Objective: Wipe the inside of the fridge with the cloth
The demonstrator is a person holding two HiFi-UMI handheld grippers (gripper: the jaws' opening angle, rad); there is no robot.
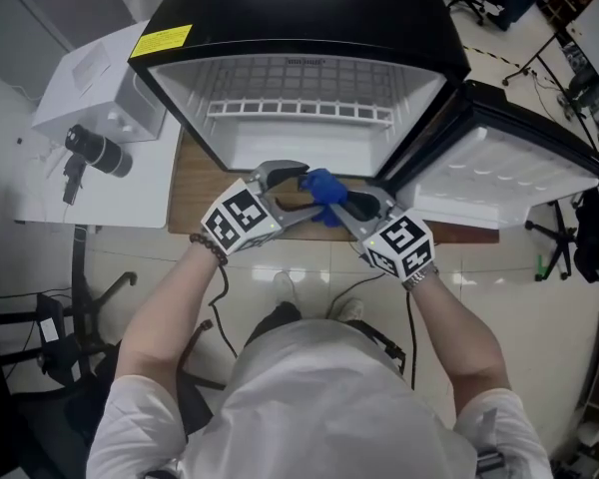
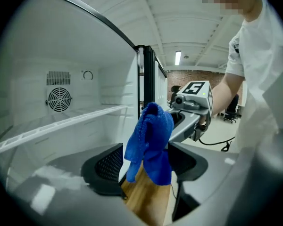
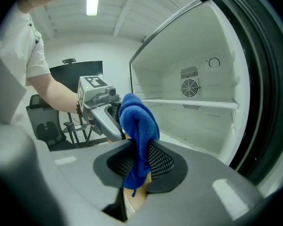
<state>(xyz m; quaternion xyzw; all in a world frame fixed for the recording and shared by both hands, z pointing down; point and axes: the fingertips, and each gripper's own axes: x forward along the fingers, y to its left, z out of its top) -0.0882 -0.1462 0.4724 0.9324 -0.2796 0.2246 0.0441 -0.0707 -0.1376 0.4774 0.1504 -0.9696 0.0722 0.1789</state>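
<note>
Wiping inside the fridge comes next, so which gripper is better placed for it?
Right. The right gripper is clamped on the blue cloth at the open fridge; the left gripper has its jaws wide apart, pressing nothing.

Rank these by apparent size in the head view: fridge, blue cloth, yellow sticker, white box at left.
1. fridge
2. white box
3. blue cloth and yellow sticker: too alike to rank.

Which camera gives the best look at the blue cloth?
The left gripper view: the cloth hangs whole and large there. The right gripper view shows it pinched in the right claw, partly hidden. The head view shows only a small blue patch.
</note>
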